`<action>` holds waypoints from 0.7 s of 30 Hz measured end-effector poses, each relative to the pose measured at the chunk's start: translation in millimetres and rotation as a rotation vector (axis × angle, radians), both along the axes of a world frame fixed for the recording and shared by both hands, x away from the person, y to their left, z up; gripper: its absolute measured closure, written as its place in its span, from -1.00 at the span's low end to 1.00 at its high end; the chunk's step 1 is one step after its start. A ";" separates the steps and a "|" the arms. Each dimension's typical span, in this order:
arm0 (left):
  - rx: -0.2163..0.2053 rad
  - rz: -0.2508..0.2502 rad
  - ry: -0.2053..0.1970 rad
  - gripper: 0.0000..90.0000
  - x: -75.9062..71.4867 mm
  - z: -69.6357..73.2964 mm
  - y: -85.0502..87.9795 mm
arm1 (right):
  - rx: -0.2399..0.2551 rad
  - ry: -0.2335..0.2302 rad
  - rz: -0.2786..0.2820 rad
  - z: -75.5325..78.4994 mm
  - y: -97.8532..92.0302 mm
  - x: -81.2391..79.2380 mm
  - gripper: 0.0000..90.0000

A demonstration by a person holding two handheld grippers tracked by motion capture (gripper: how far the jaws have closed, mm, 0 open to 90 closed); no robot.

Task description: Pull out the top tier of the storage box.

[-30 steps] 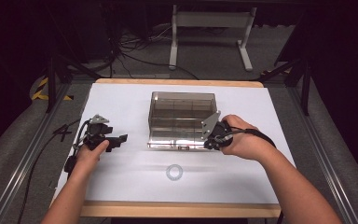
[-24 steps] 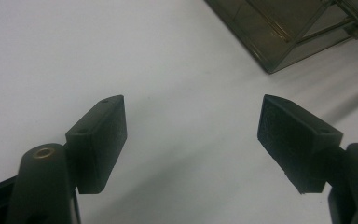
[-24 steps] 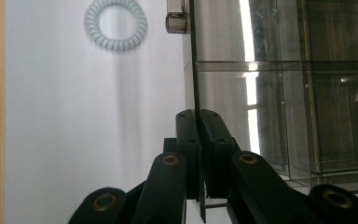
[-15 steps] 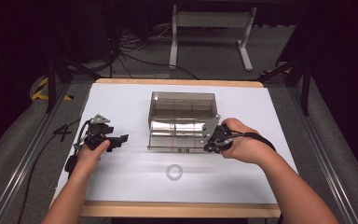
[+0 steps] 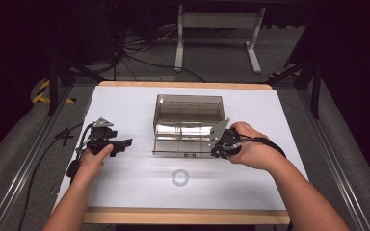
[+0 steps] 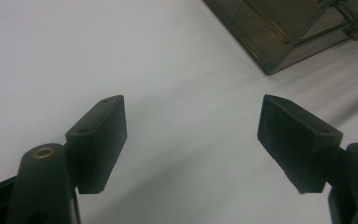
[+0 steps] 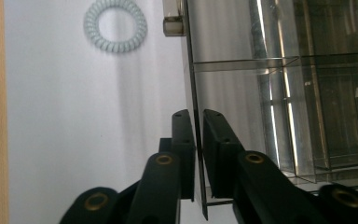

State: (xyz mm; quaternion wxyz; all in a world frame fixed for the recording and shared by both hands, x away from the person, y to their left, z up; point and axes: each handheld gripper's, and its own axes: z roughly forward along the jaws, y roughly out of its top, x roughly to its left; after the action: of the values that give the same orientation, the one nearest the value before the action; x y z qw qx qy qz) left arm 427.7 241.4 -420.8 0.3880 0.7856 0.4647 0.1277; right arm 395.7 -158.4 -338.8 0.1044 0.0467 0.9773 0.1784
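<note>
Box point(image 5: 189, 125) mid-table point(image 5: 125, 103), hair tie point(image 5: 180, 177) in front of it

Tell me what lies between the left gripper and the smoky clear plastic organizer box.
Nothing but bare white table cover. The high view shows the left gripper apart from the smoky clear plastic organizer box, and the left gripper view shows the same bare stretch.

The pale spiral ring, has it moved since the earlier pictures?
No. The spiral ring keeps its place, apart from the clear box and the table's wooden front edge.
</note>
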 end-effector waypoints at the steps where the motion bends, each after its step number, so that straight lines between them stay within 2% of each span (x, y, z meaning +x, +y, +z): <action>1: 0.001 -0.001 0.000 -0.45 -0.1 0.2 0.1 | 0.010 0.000 -0.002 0.5 -0.1 0.1 0.79; 5: -0.002 0.000 0.000 -0.45 0.0 0.6 0.4 | 0.044 0.002 -0.036 4.1 -1.8 -3.3 0.73; 10: -0.003 0.001 0.000 -0.45 0.6 1.5 -1.7 | 0.081 -0.021 -0.062 8.5 -3.6 -9.2 0.70; 14: -0.003 -0.009 -0.003 -0.45 2.2 1.2 -4.3 | 0.108 -0.053 -0.119 14.0 -5.0 -14.5 0.62; 18: -0.001 -0.012 -0.004 -0.45 3.0 1.7 -6.4 | 0.162 -0.044 -0.168 16.7 -5.9 -19.7 0.61; 21: 0.000 -0.014 -0.003 -0.45 3.3 1.3 -7.1 | 0.191 -0.032 -0.175 17.4 -5.2 -24.2 0.61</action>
State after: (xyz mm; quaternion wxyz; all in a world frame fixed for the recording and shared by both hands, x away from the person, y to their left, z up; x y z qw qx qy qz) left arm 431.0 234.3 -419.5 0.3895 0.7888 0.4585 0.1262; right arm 371.5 -163.5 -321.4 0.1302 0.1388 0.9462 0.2616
